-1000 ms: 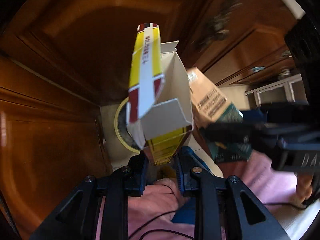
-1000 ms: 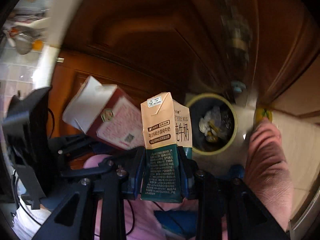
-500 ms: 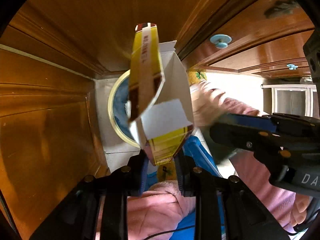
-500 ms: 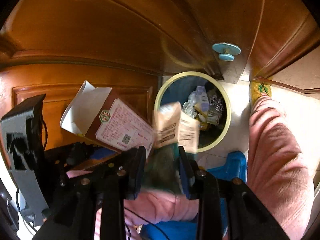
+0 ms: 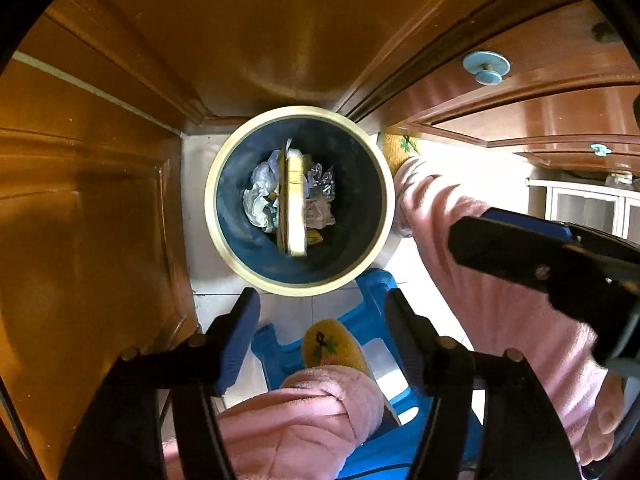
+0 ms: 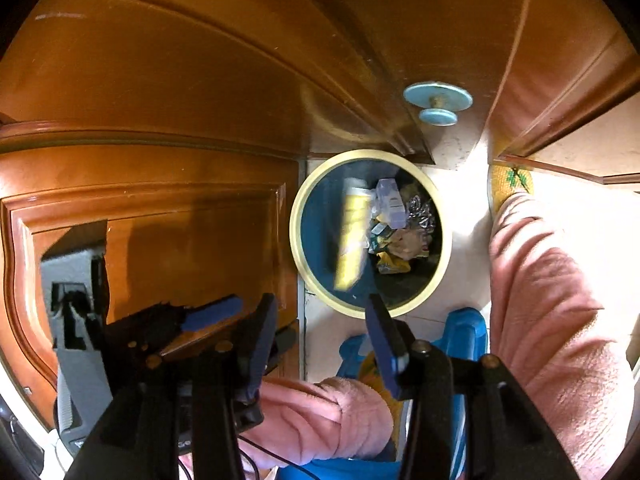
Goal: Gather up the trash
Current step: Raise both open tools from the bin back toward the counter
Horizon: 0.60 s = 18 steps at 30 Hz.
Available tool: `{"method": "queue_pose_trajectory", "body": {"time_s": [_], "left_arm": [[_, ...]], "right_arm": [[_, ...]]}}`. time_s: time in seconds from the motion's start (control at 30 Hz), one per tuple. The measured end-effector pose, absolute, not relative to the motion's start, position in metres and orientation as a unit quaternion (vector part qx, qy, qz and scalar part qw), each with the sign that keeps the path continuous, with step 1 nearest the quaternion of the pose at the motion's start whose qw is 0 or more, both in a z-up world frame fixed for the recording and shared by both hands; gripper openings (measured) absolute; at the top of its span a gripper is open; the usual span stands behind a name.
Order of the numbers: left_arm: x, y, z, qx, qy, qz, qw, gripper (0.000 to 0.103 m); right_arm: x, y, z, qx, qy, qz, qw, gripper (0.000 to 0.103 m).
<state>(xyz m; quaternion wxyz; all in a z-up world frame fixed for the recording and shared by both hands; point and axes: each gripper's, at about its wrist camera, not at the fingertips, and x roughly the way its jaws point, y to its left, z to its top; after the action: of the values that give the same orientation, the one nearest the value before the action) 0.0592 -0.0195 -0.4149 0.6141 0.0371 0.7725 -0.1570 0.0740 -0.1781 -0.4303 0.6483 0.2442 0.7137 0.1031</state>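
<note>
From my left gripper [image 5: 320, 324], jaws just spread and empty, the yellow carton [image 5: 295, 204] stands on edge inside the bin [image 5: 224, 160]. My right gripper [image 6: 320, 332], also just opened and empty, alone shows a lilac carton [image 6: 390, 202] among the rubbish. My pink-trousered knees [image 6: 324, 416] and blue stool [image 5: 360, 312] crowd below.

No legible text; print on carton [image 5: 295, 200] in bin [image 5: 224, 168] too blurred.

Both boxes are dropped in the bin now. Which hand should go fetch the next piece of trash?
Either, barely: the left tool and right tool both hang open and empty over the bin, jaws just opened. No loose trash is in view, so nothing favours a side; I'd lean left, its jaws wider.
</note>
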Motion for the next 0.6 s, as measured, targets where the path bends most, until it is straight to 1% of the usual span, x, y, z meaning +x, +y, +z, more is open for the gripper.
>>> {"method": "queue_pose_trajectory", "body": {"time_s": [0.3,0.6], "left_arm": [[0.064,-0.010,-0.432,0.023,0.763,-0.136,0.632,0.063],[0.064,-0.015,-0.408,0.039,0.728,-0.143,0.670,0.063]], "right_arm": [[0.074,-0.175,-0.417,0.232,0.700,0.111,0.667,0.046],[0.074,-0.170,-0.398,0.217,0.687,0.122,0.683,0.046]]}}
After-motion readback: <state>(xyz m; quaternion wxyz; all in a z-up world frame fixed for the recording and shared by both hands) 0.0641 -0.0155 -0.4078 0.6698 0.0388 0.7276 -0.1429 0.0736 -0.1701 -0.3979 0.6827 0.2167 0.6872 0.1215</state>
